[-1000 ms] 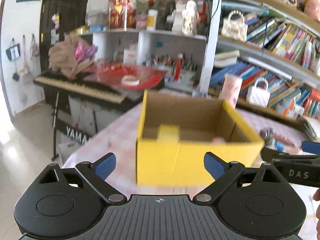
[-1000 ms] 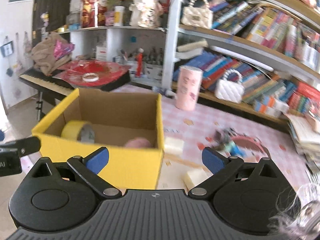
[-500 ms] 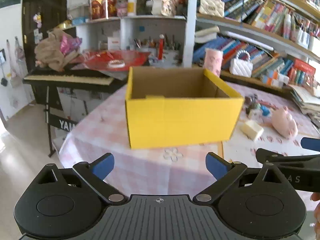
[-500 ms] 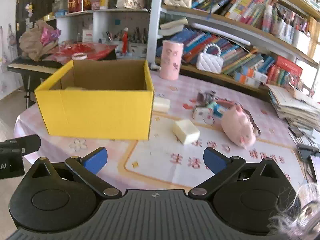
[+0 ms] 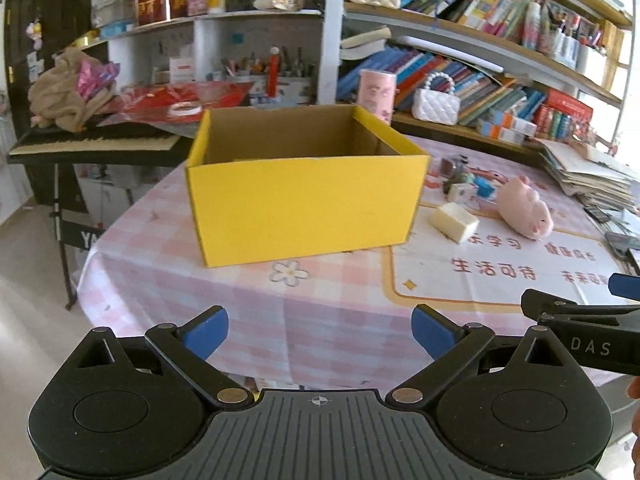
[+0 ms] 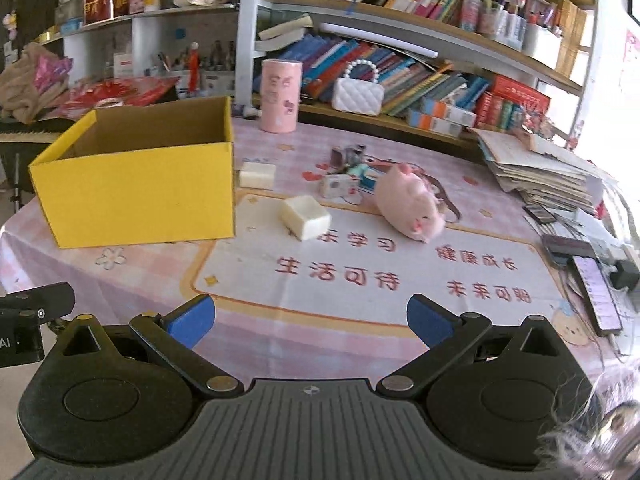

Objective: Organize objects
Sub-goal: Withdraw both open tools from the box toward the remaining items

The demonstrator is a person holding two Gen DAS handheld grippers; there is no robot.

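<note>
Box [image 6: 136,190], yellow, open-topped, at table's [image 6: 360,264] left. Loose beside it: two cream blocks [image 6: 306,216], pink plush pig [image 6: 410,206]. Left tool [image 5: 320,332] and right tool [image 6: 310,320] spread wide, empty, hanging short of everything. Step: between picks. Next, likely: right tool to nearest block.

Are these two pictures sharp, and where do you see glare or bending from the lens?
Left wrist view: sharp, the yellow box crisp; shelves bow from fisheye; the floor at left is washed out. Right wrist view: also sharp, the pink plush pig clear; strong window glare at the right edge bleaches the book stack; corners are vignetted.
</note>
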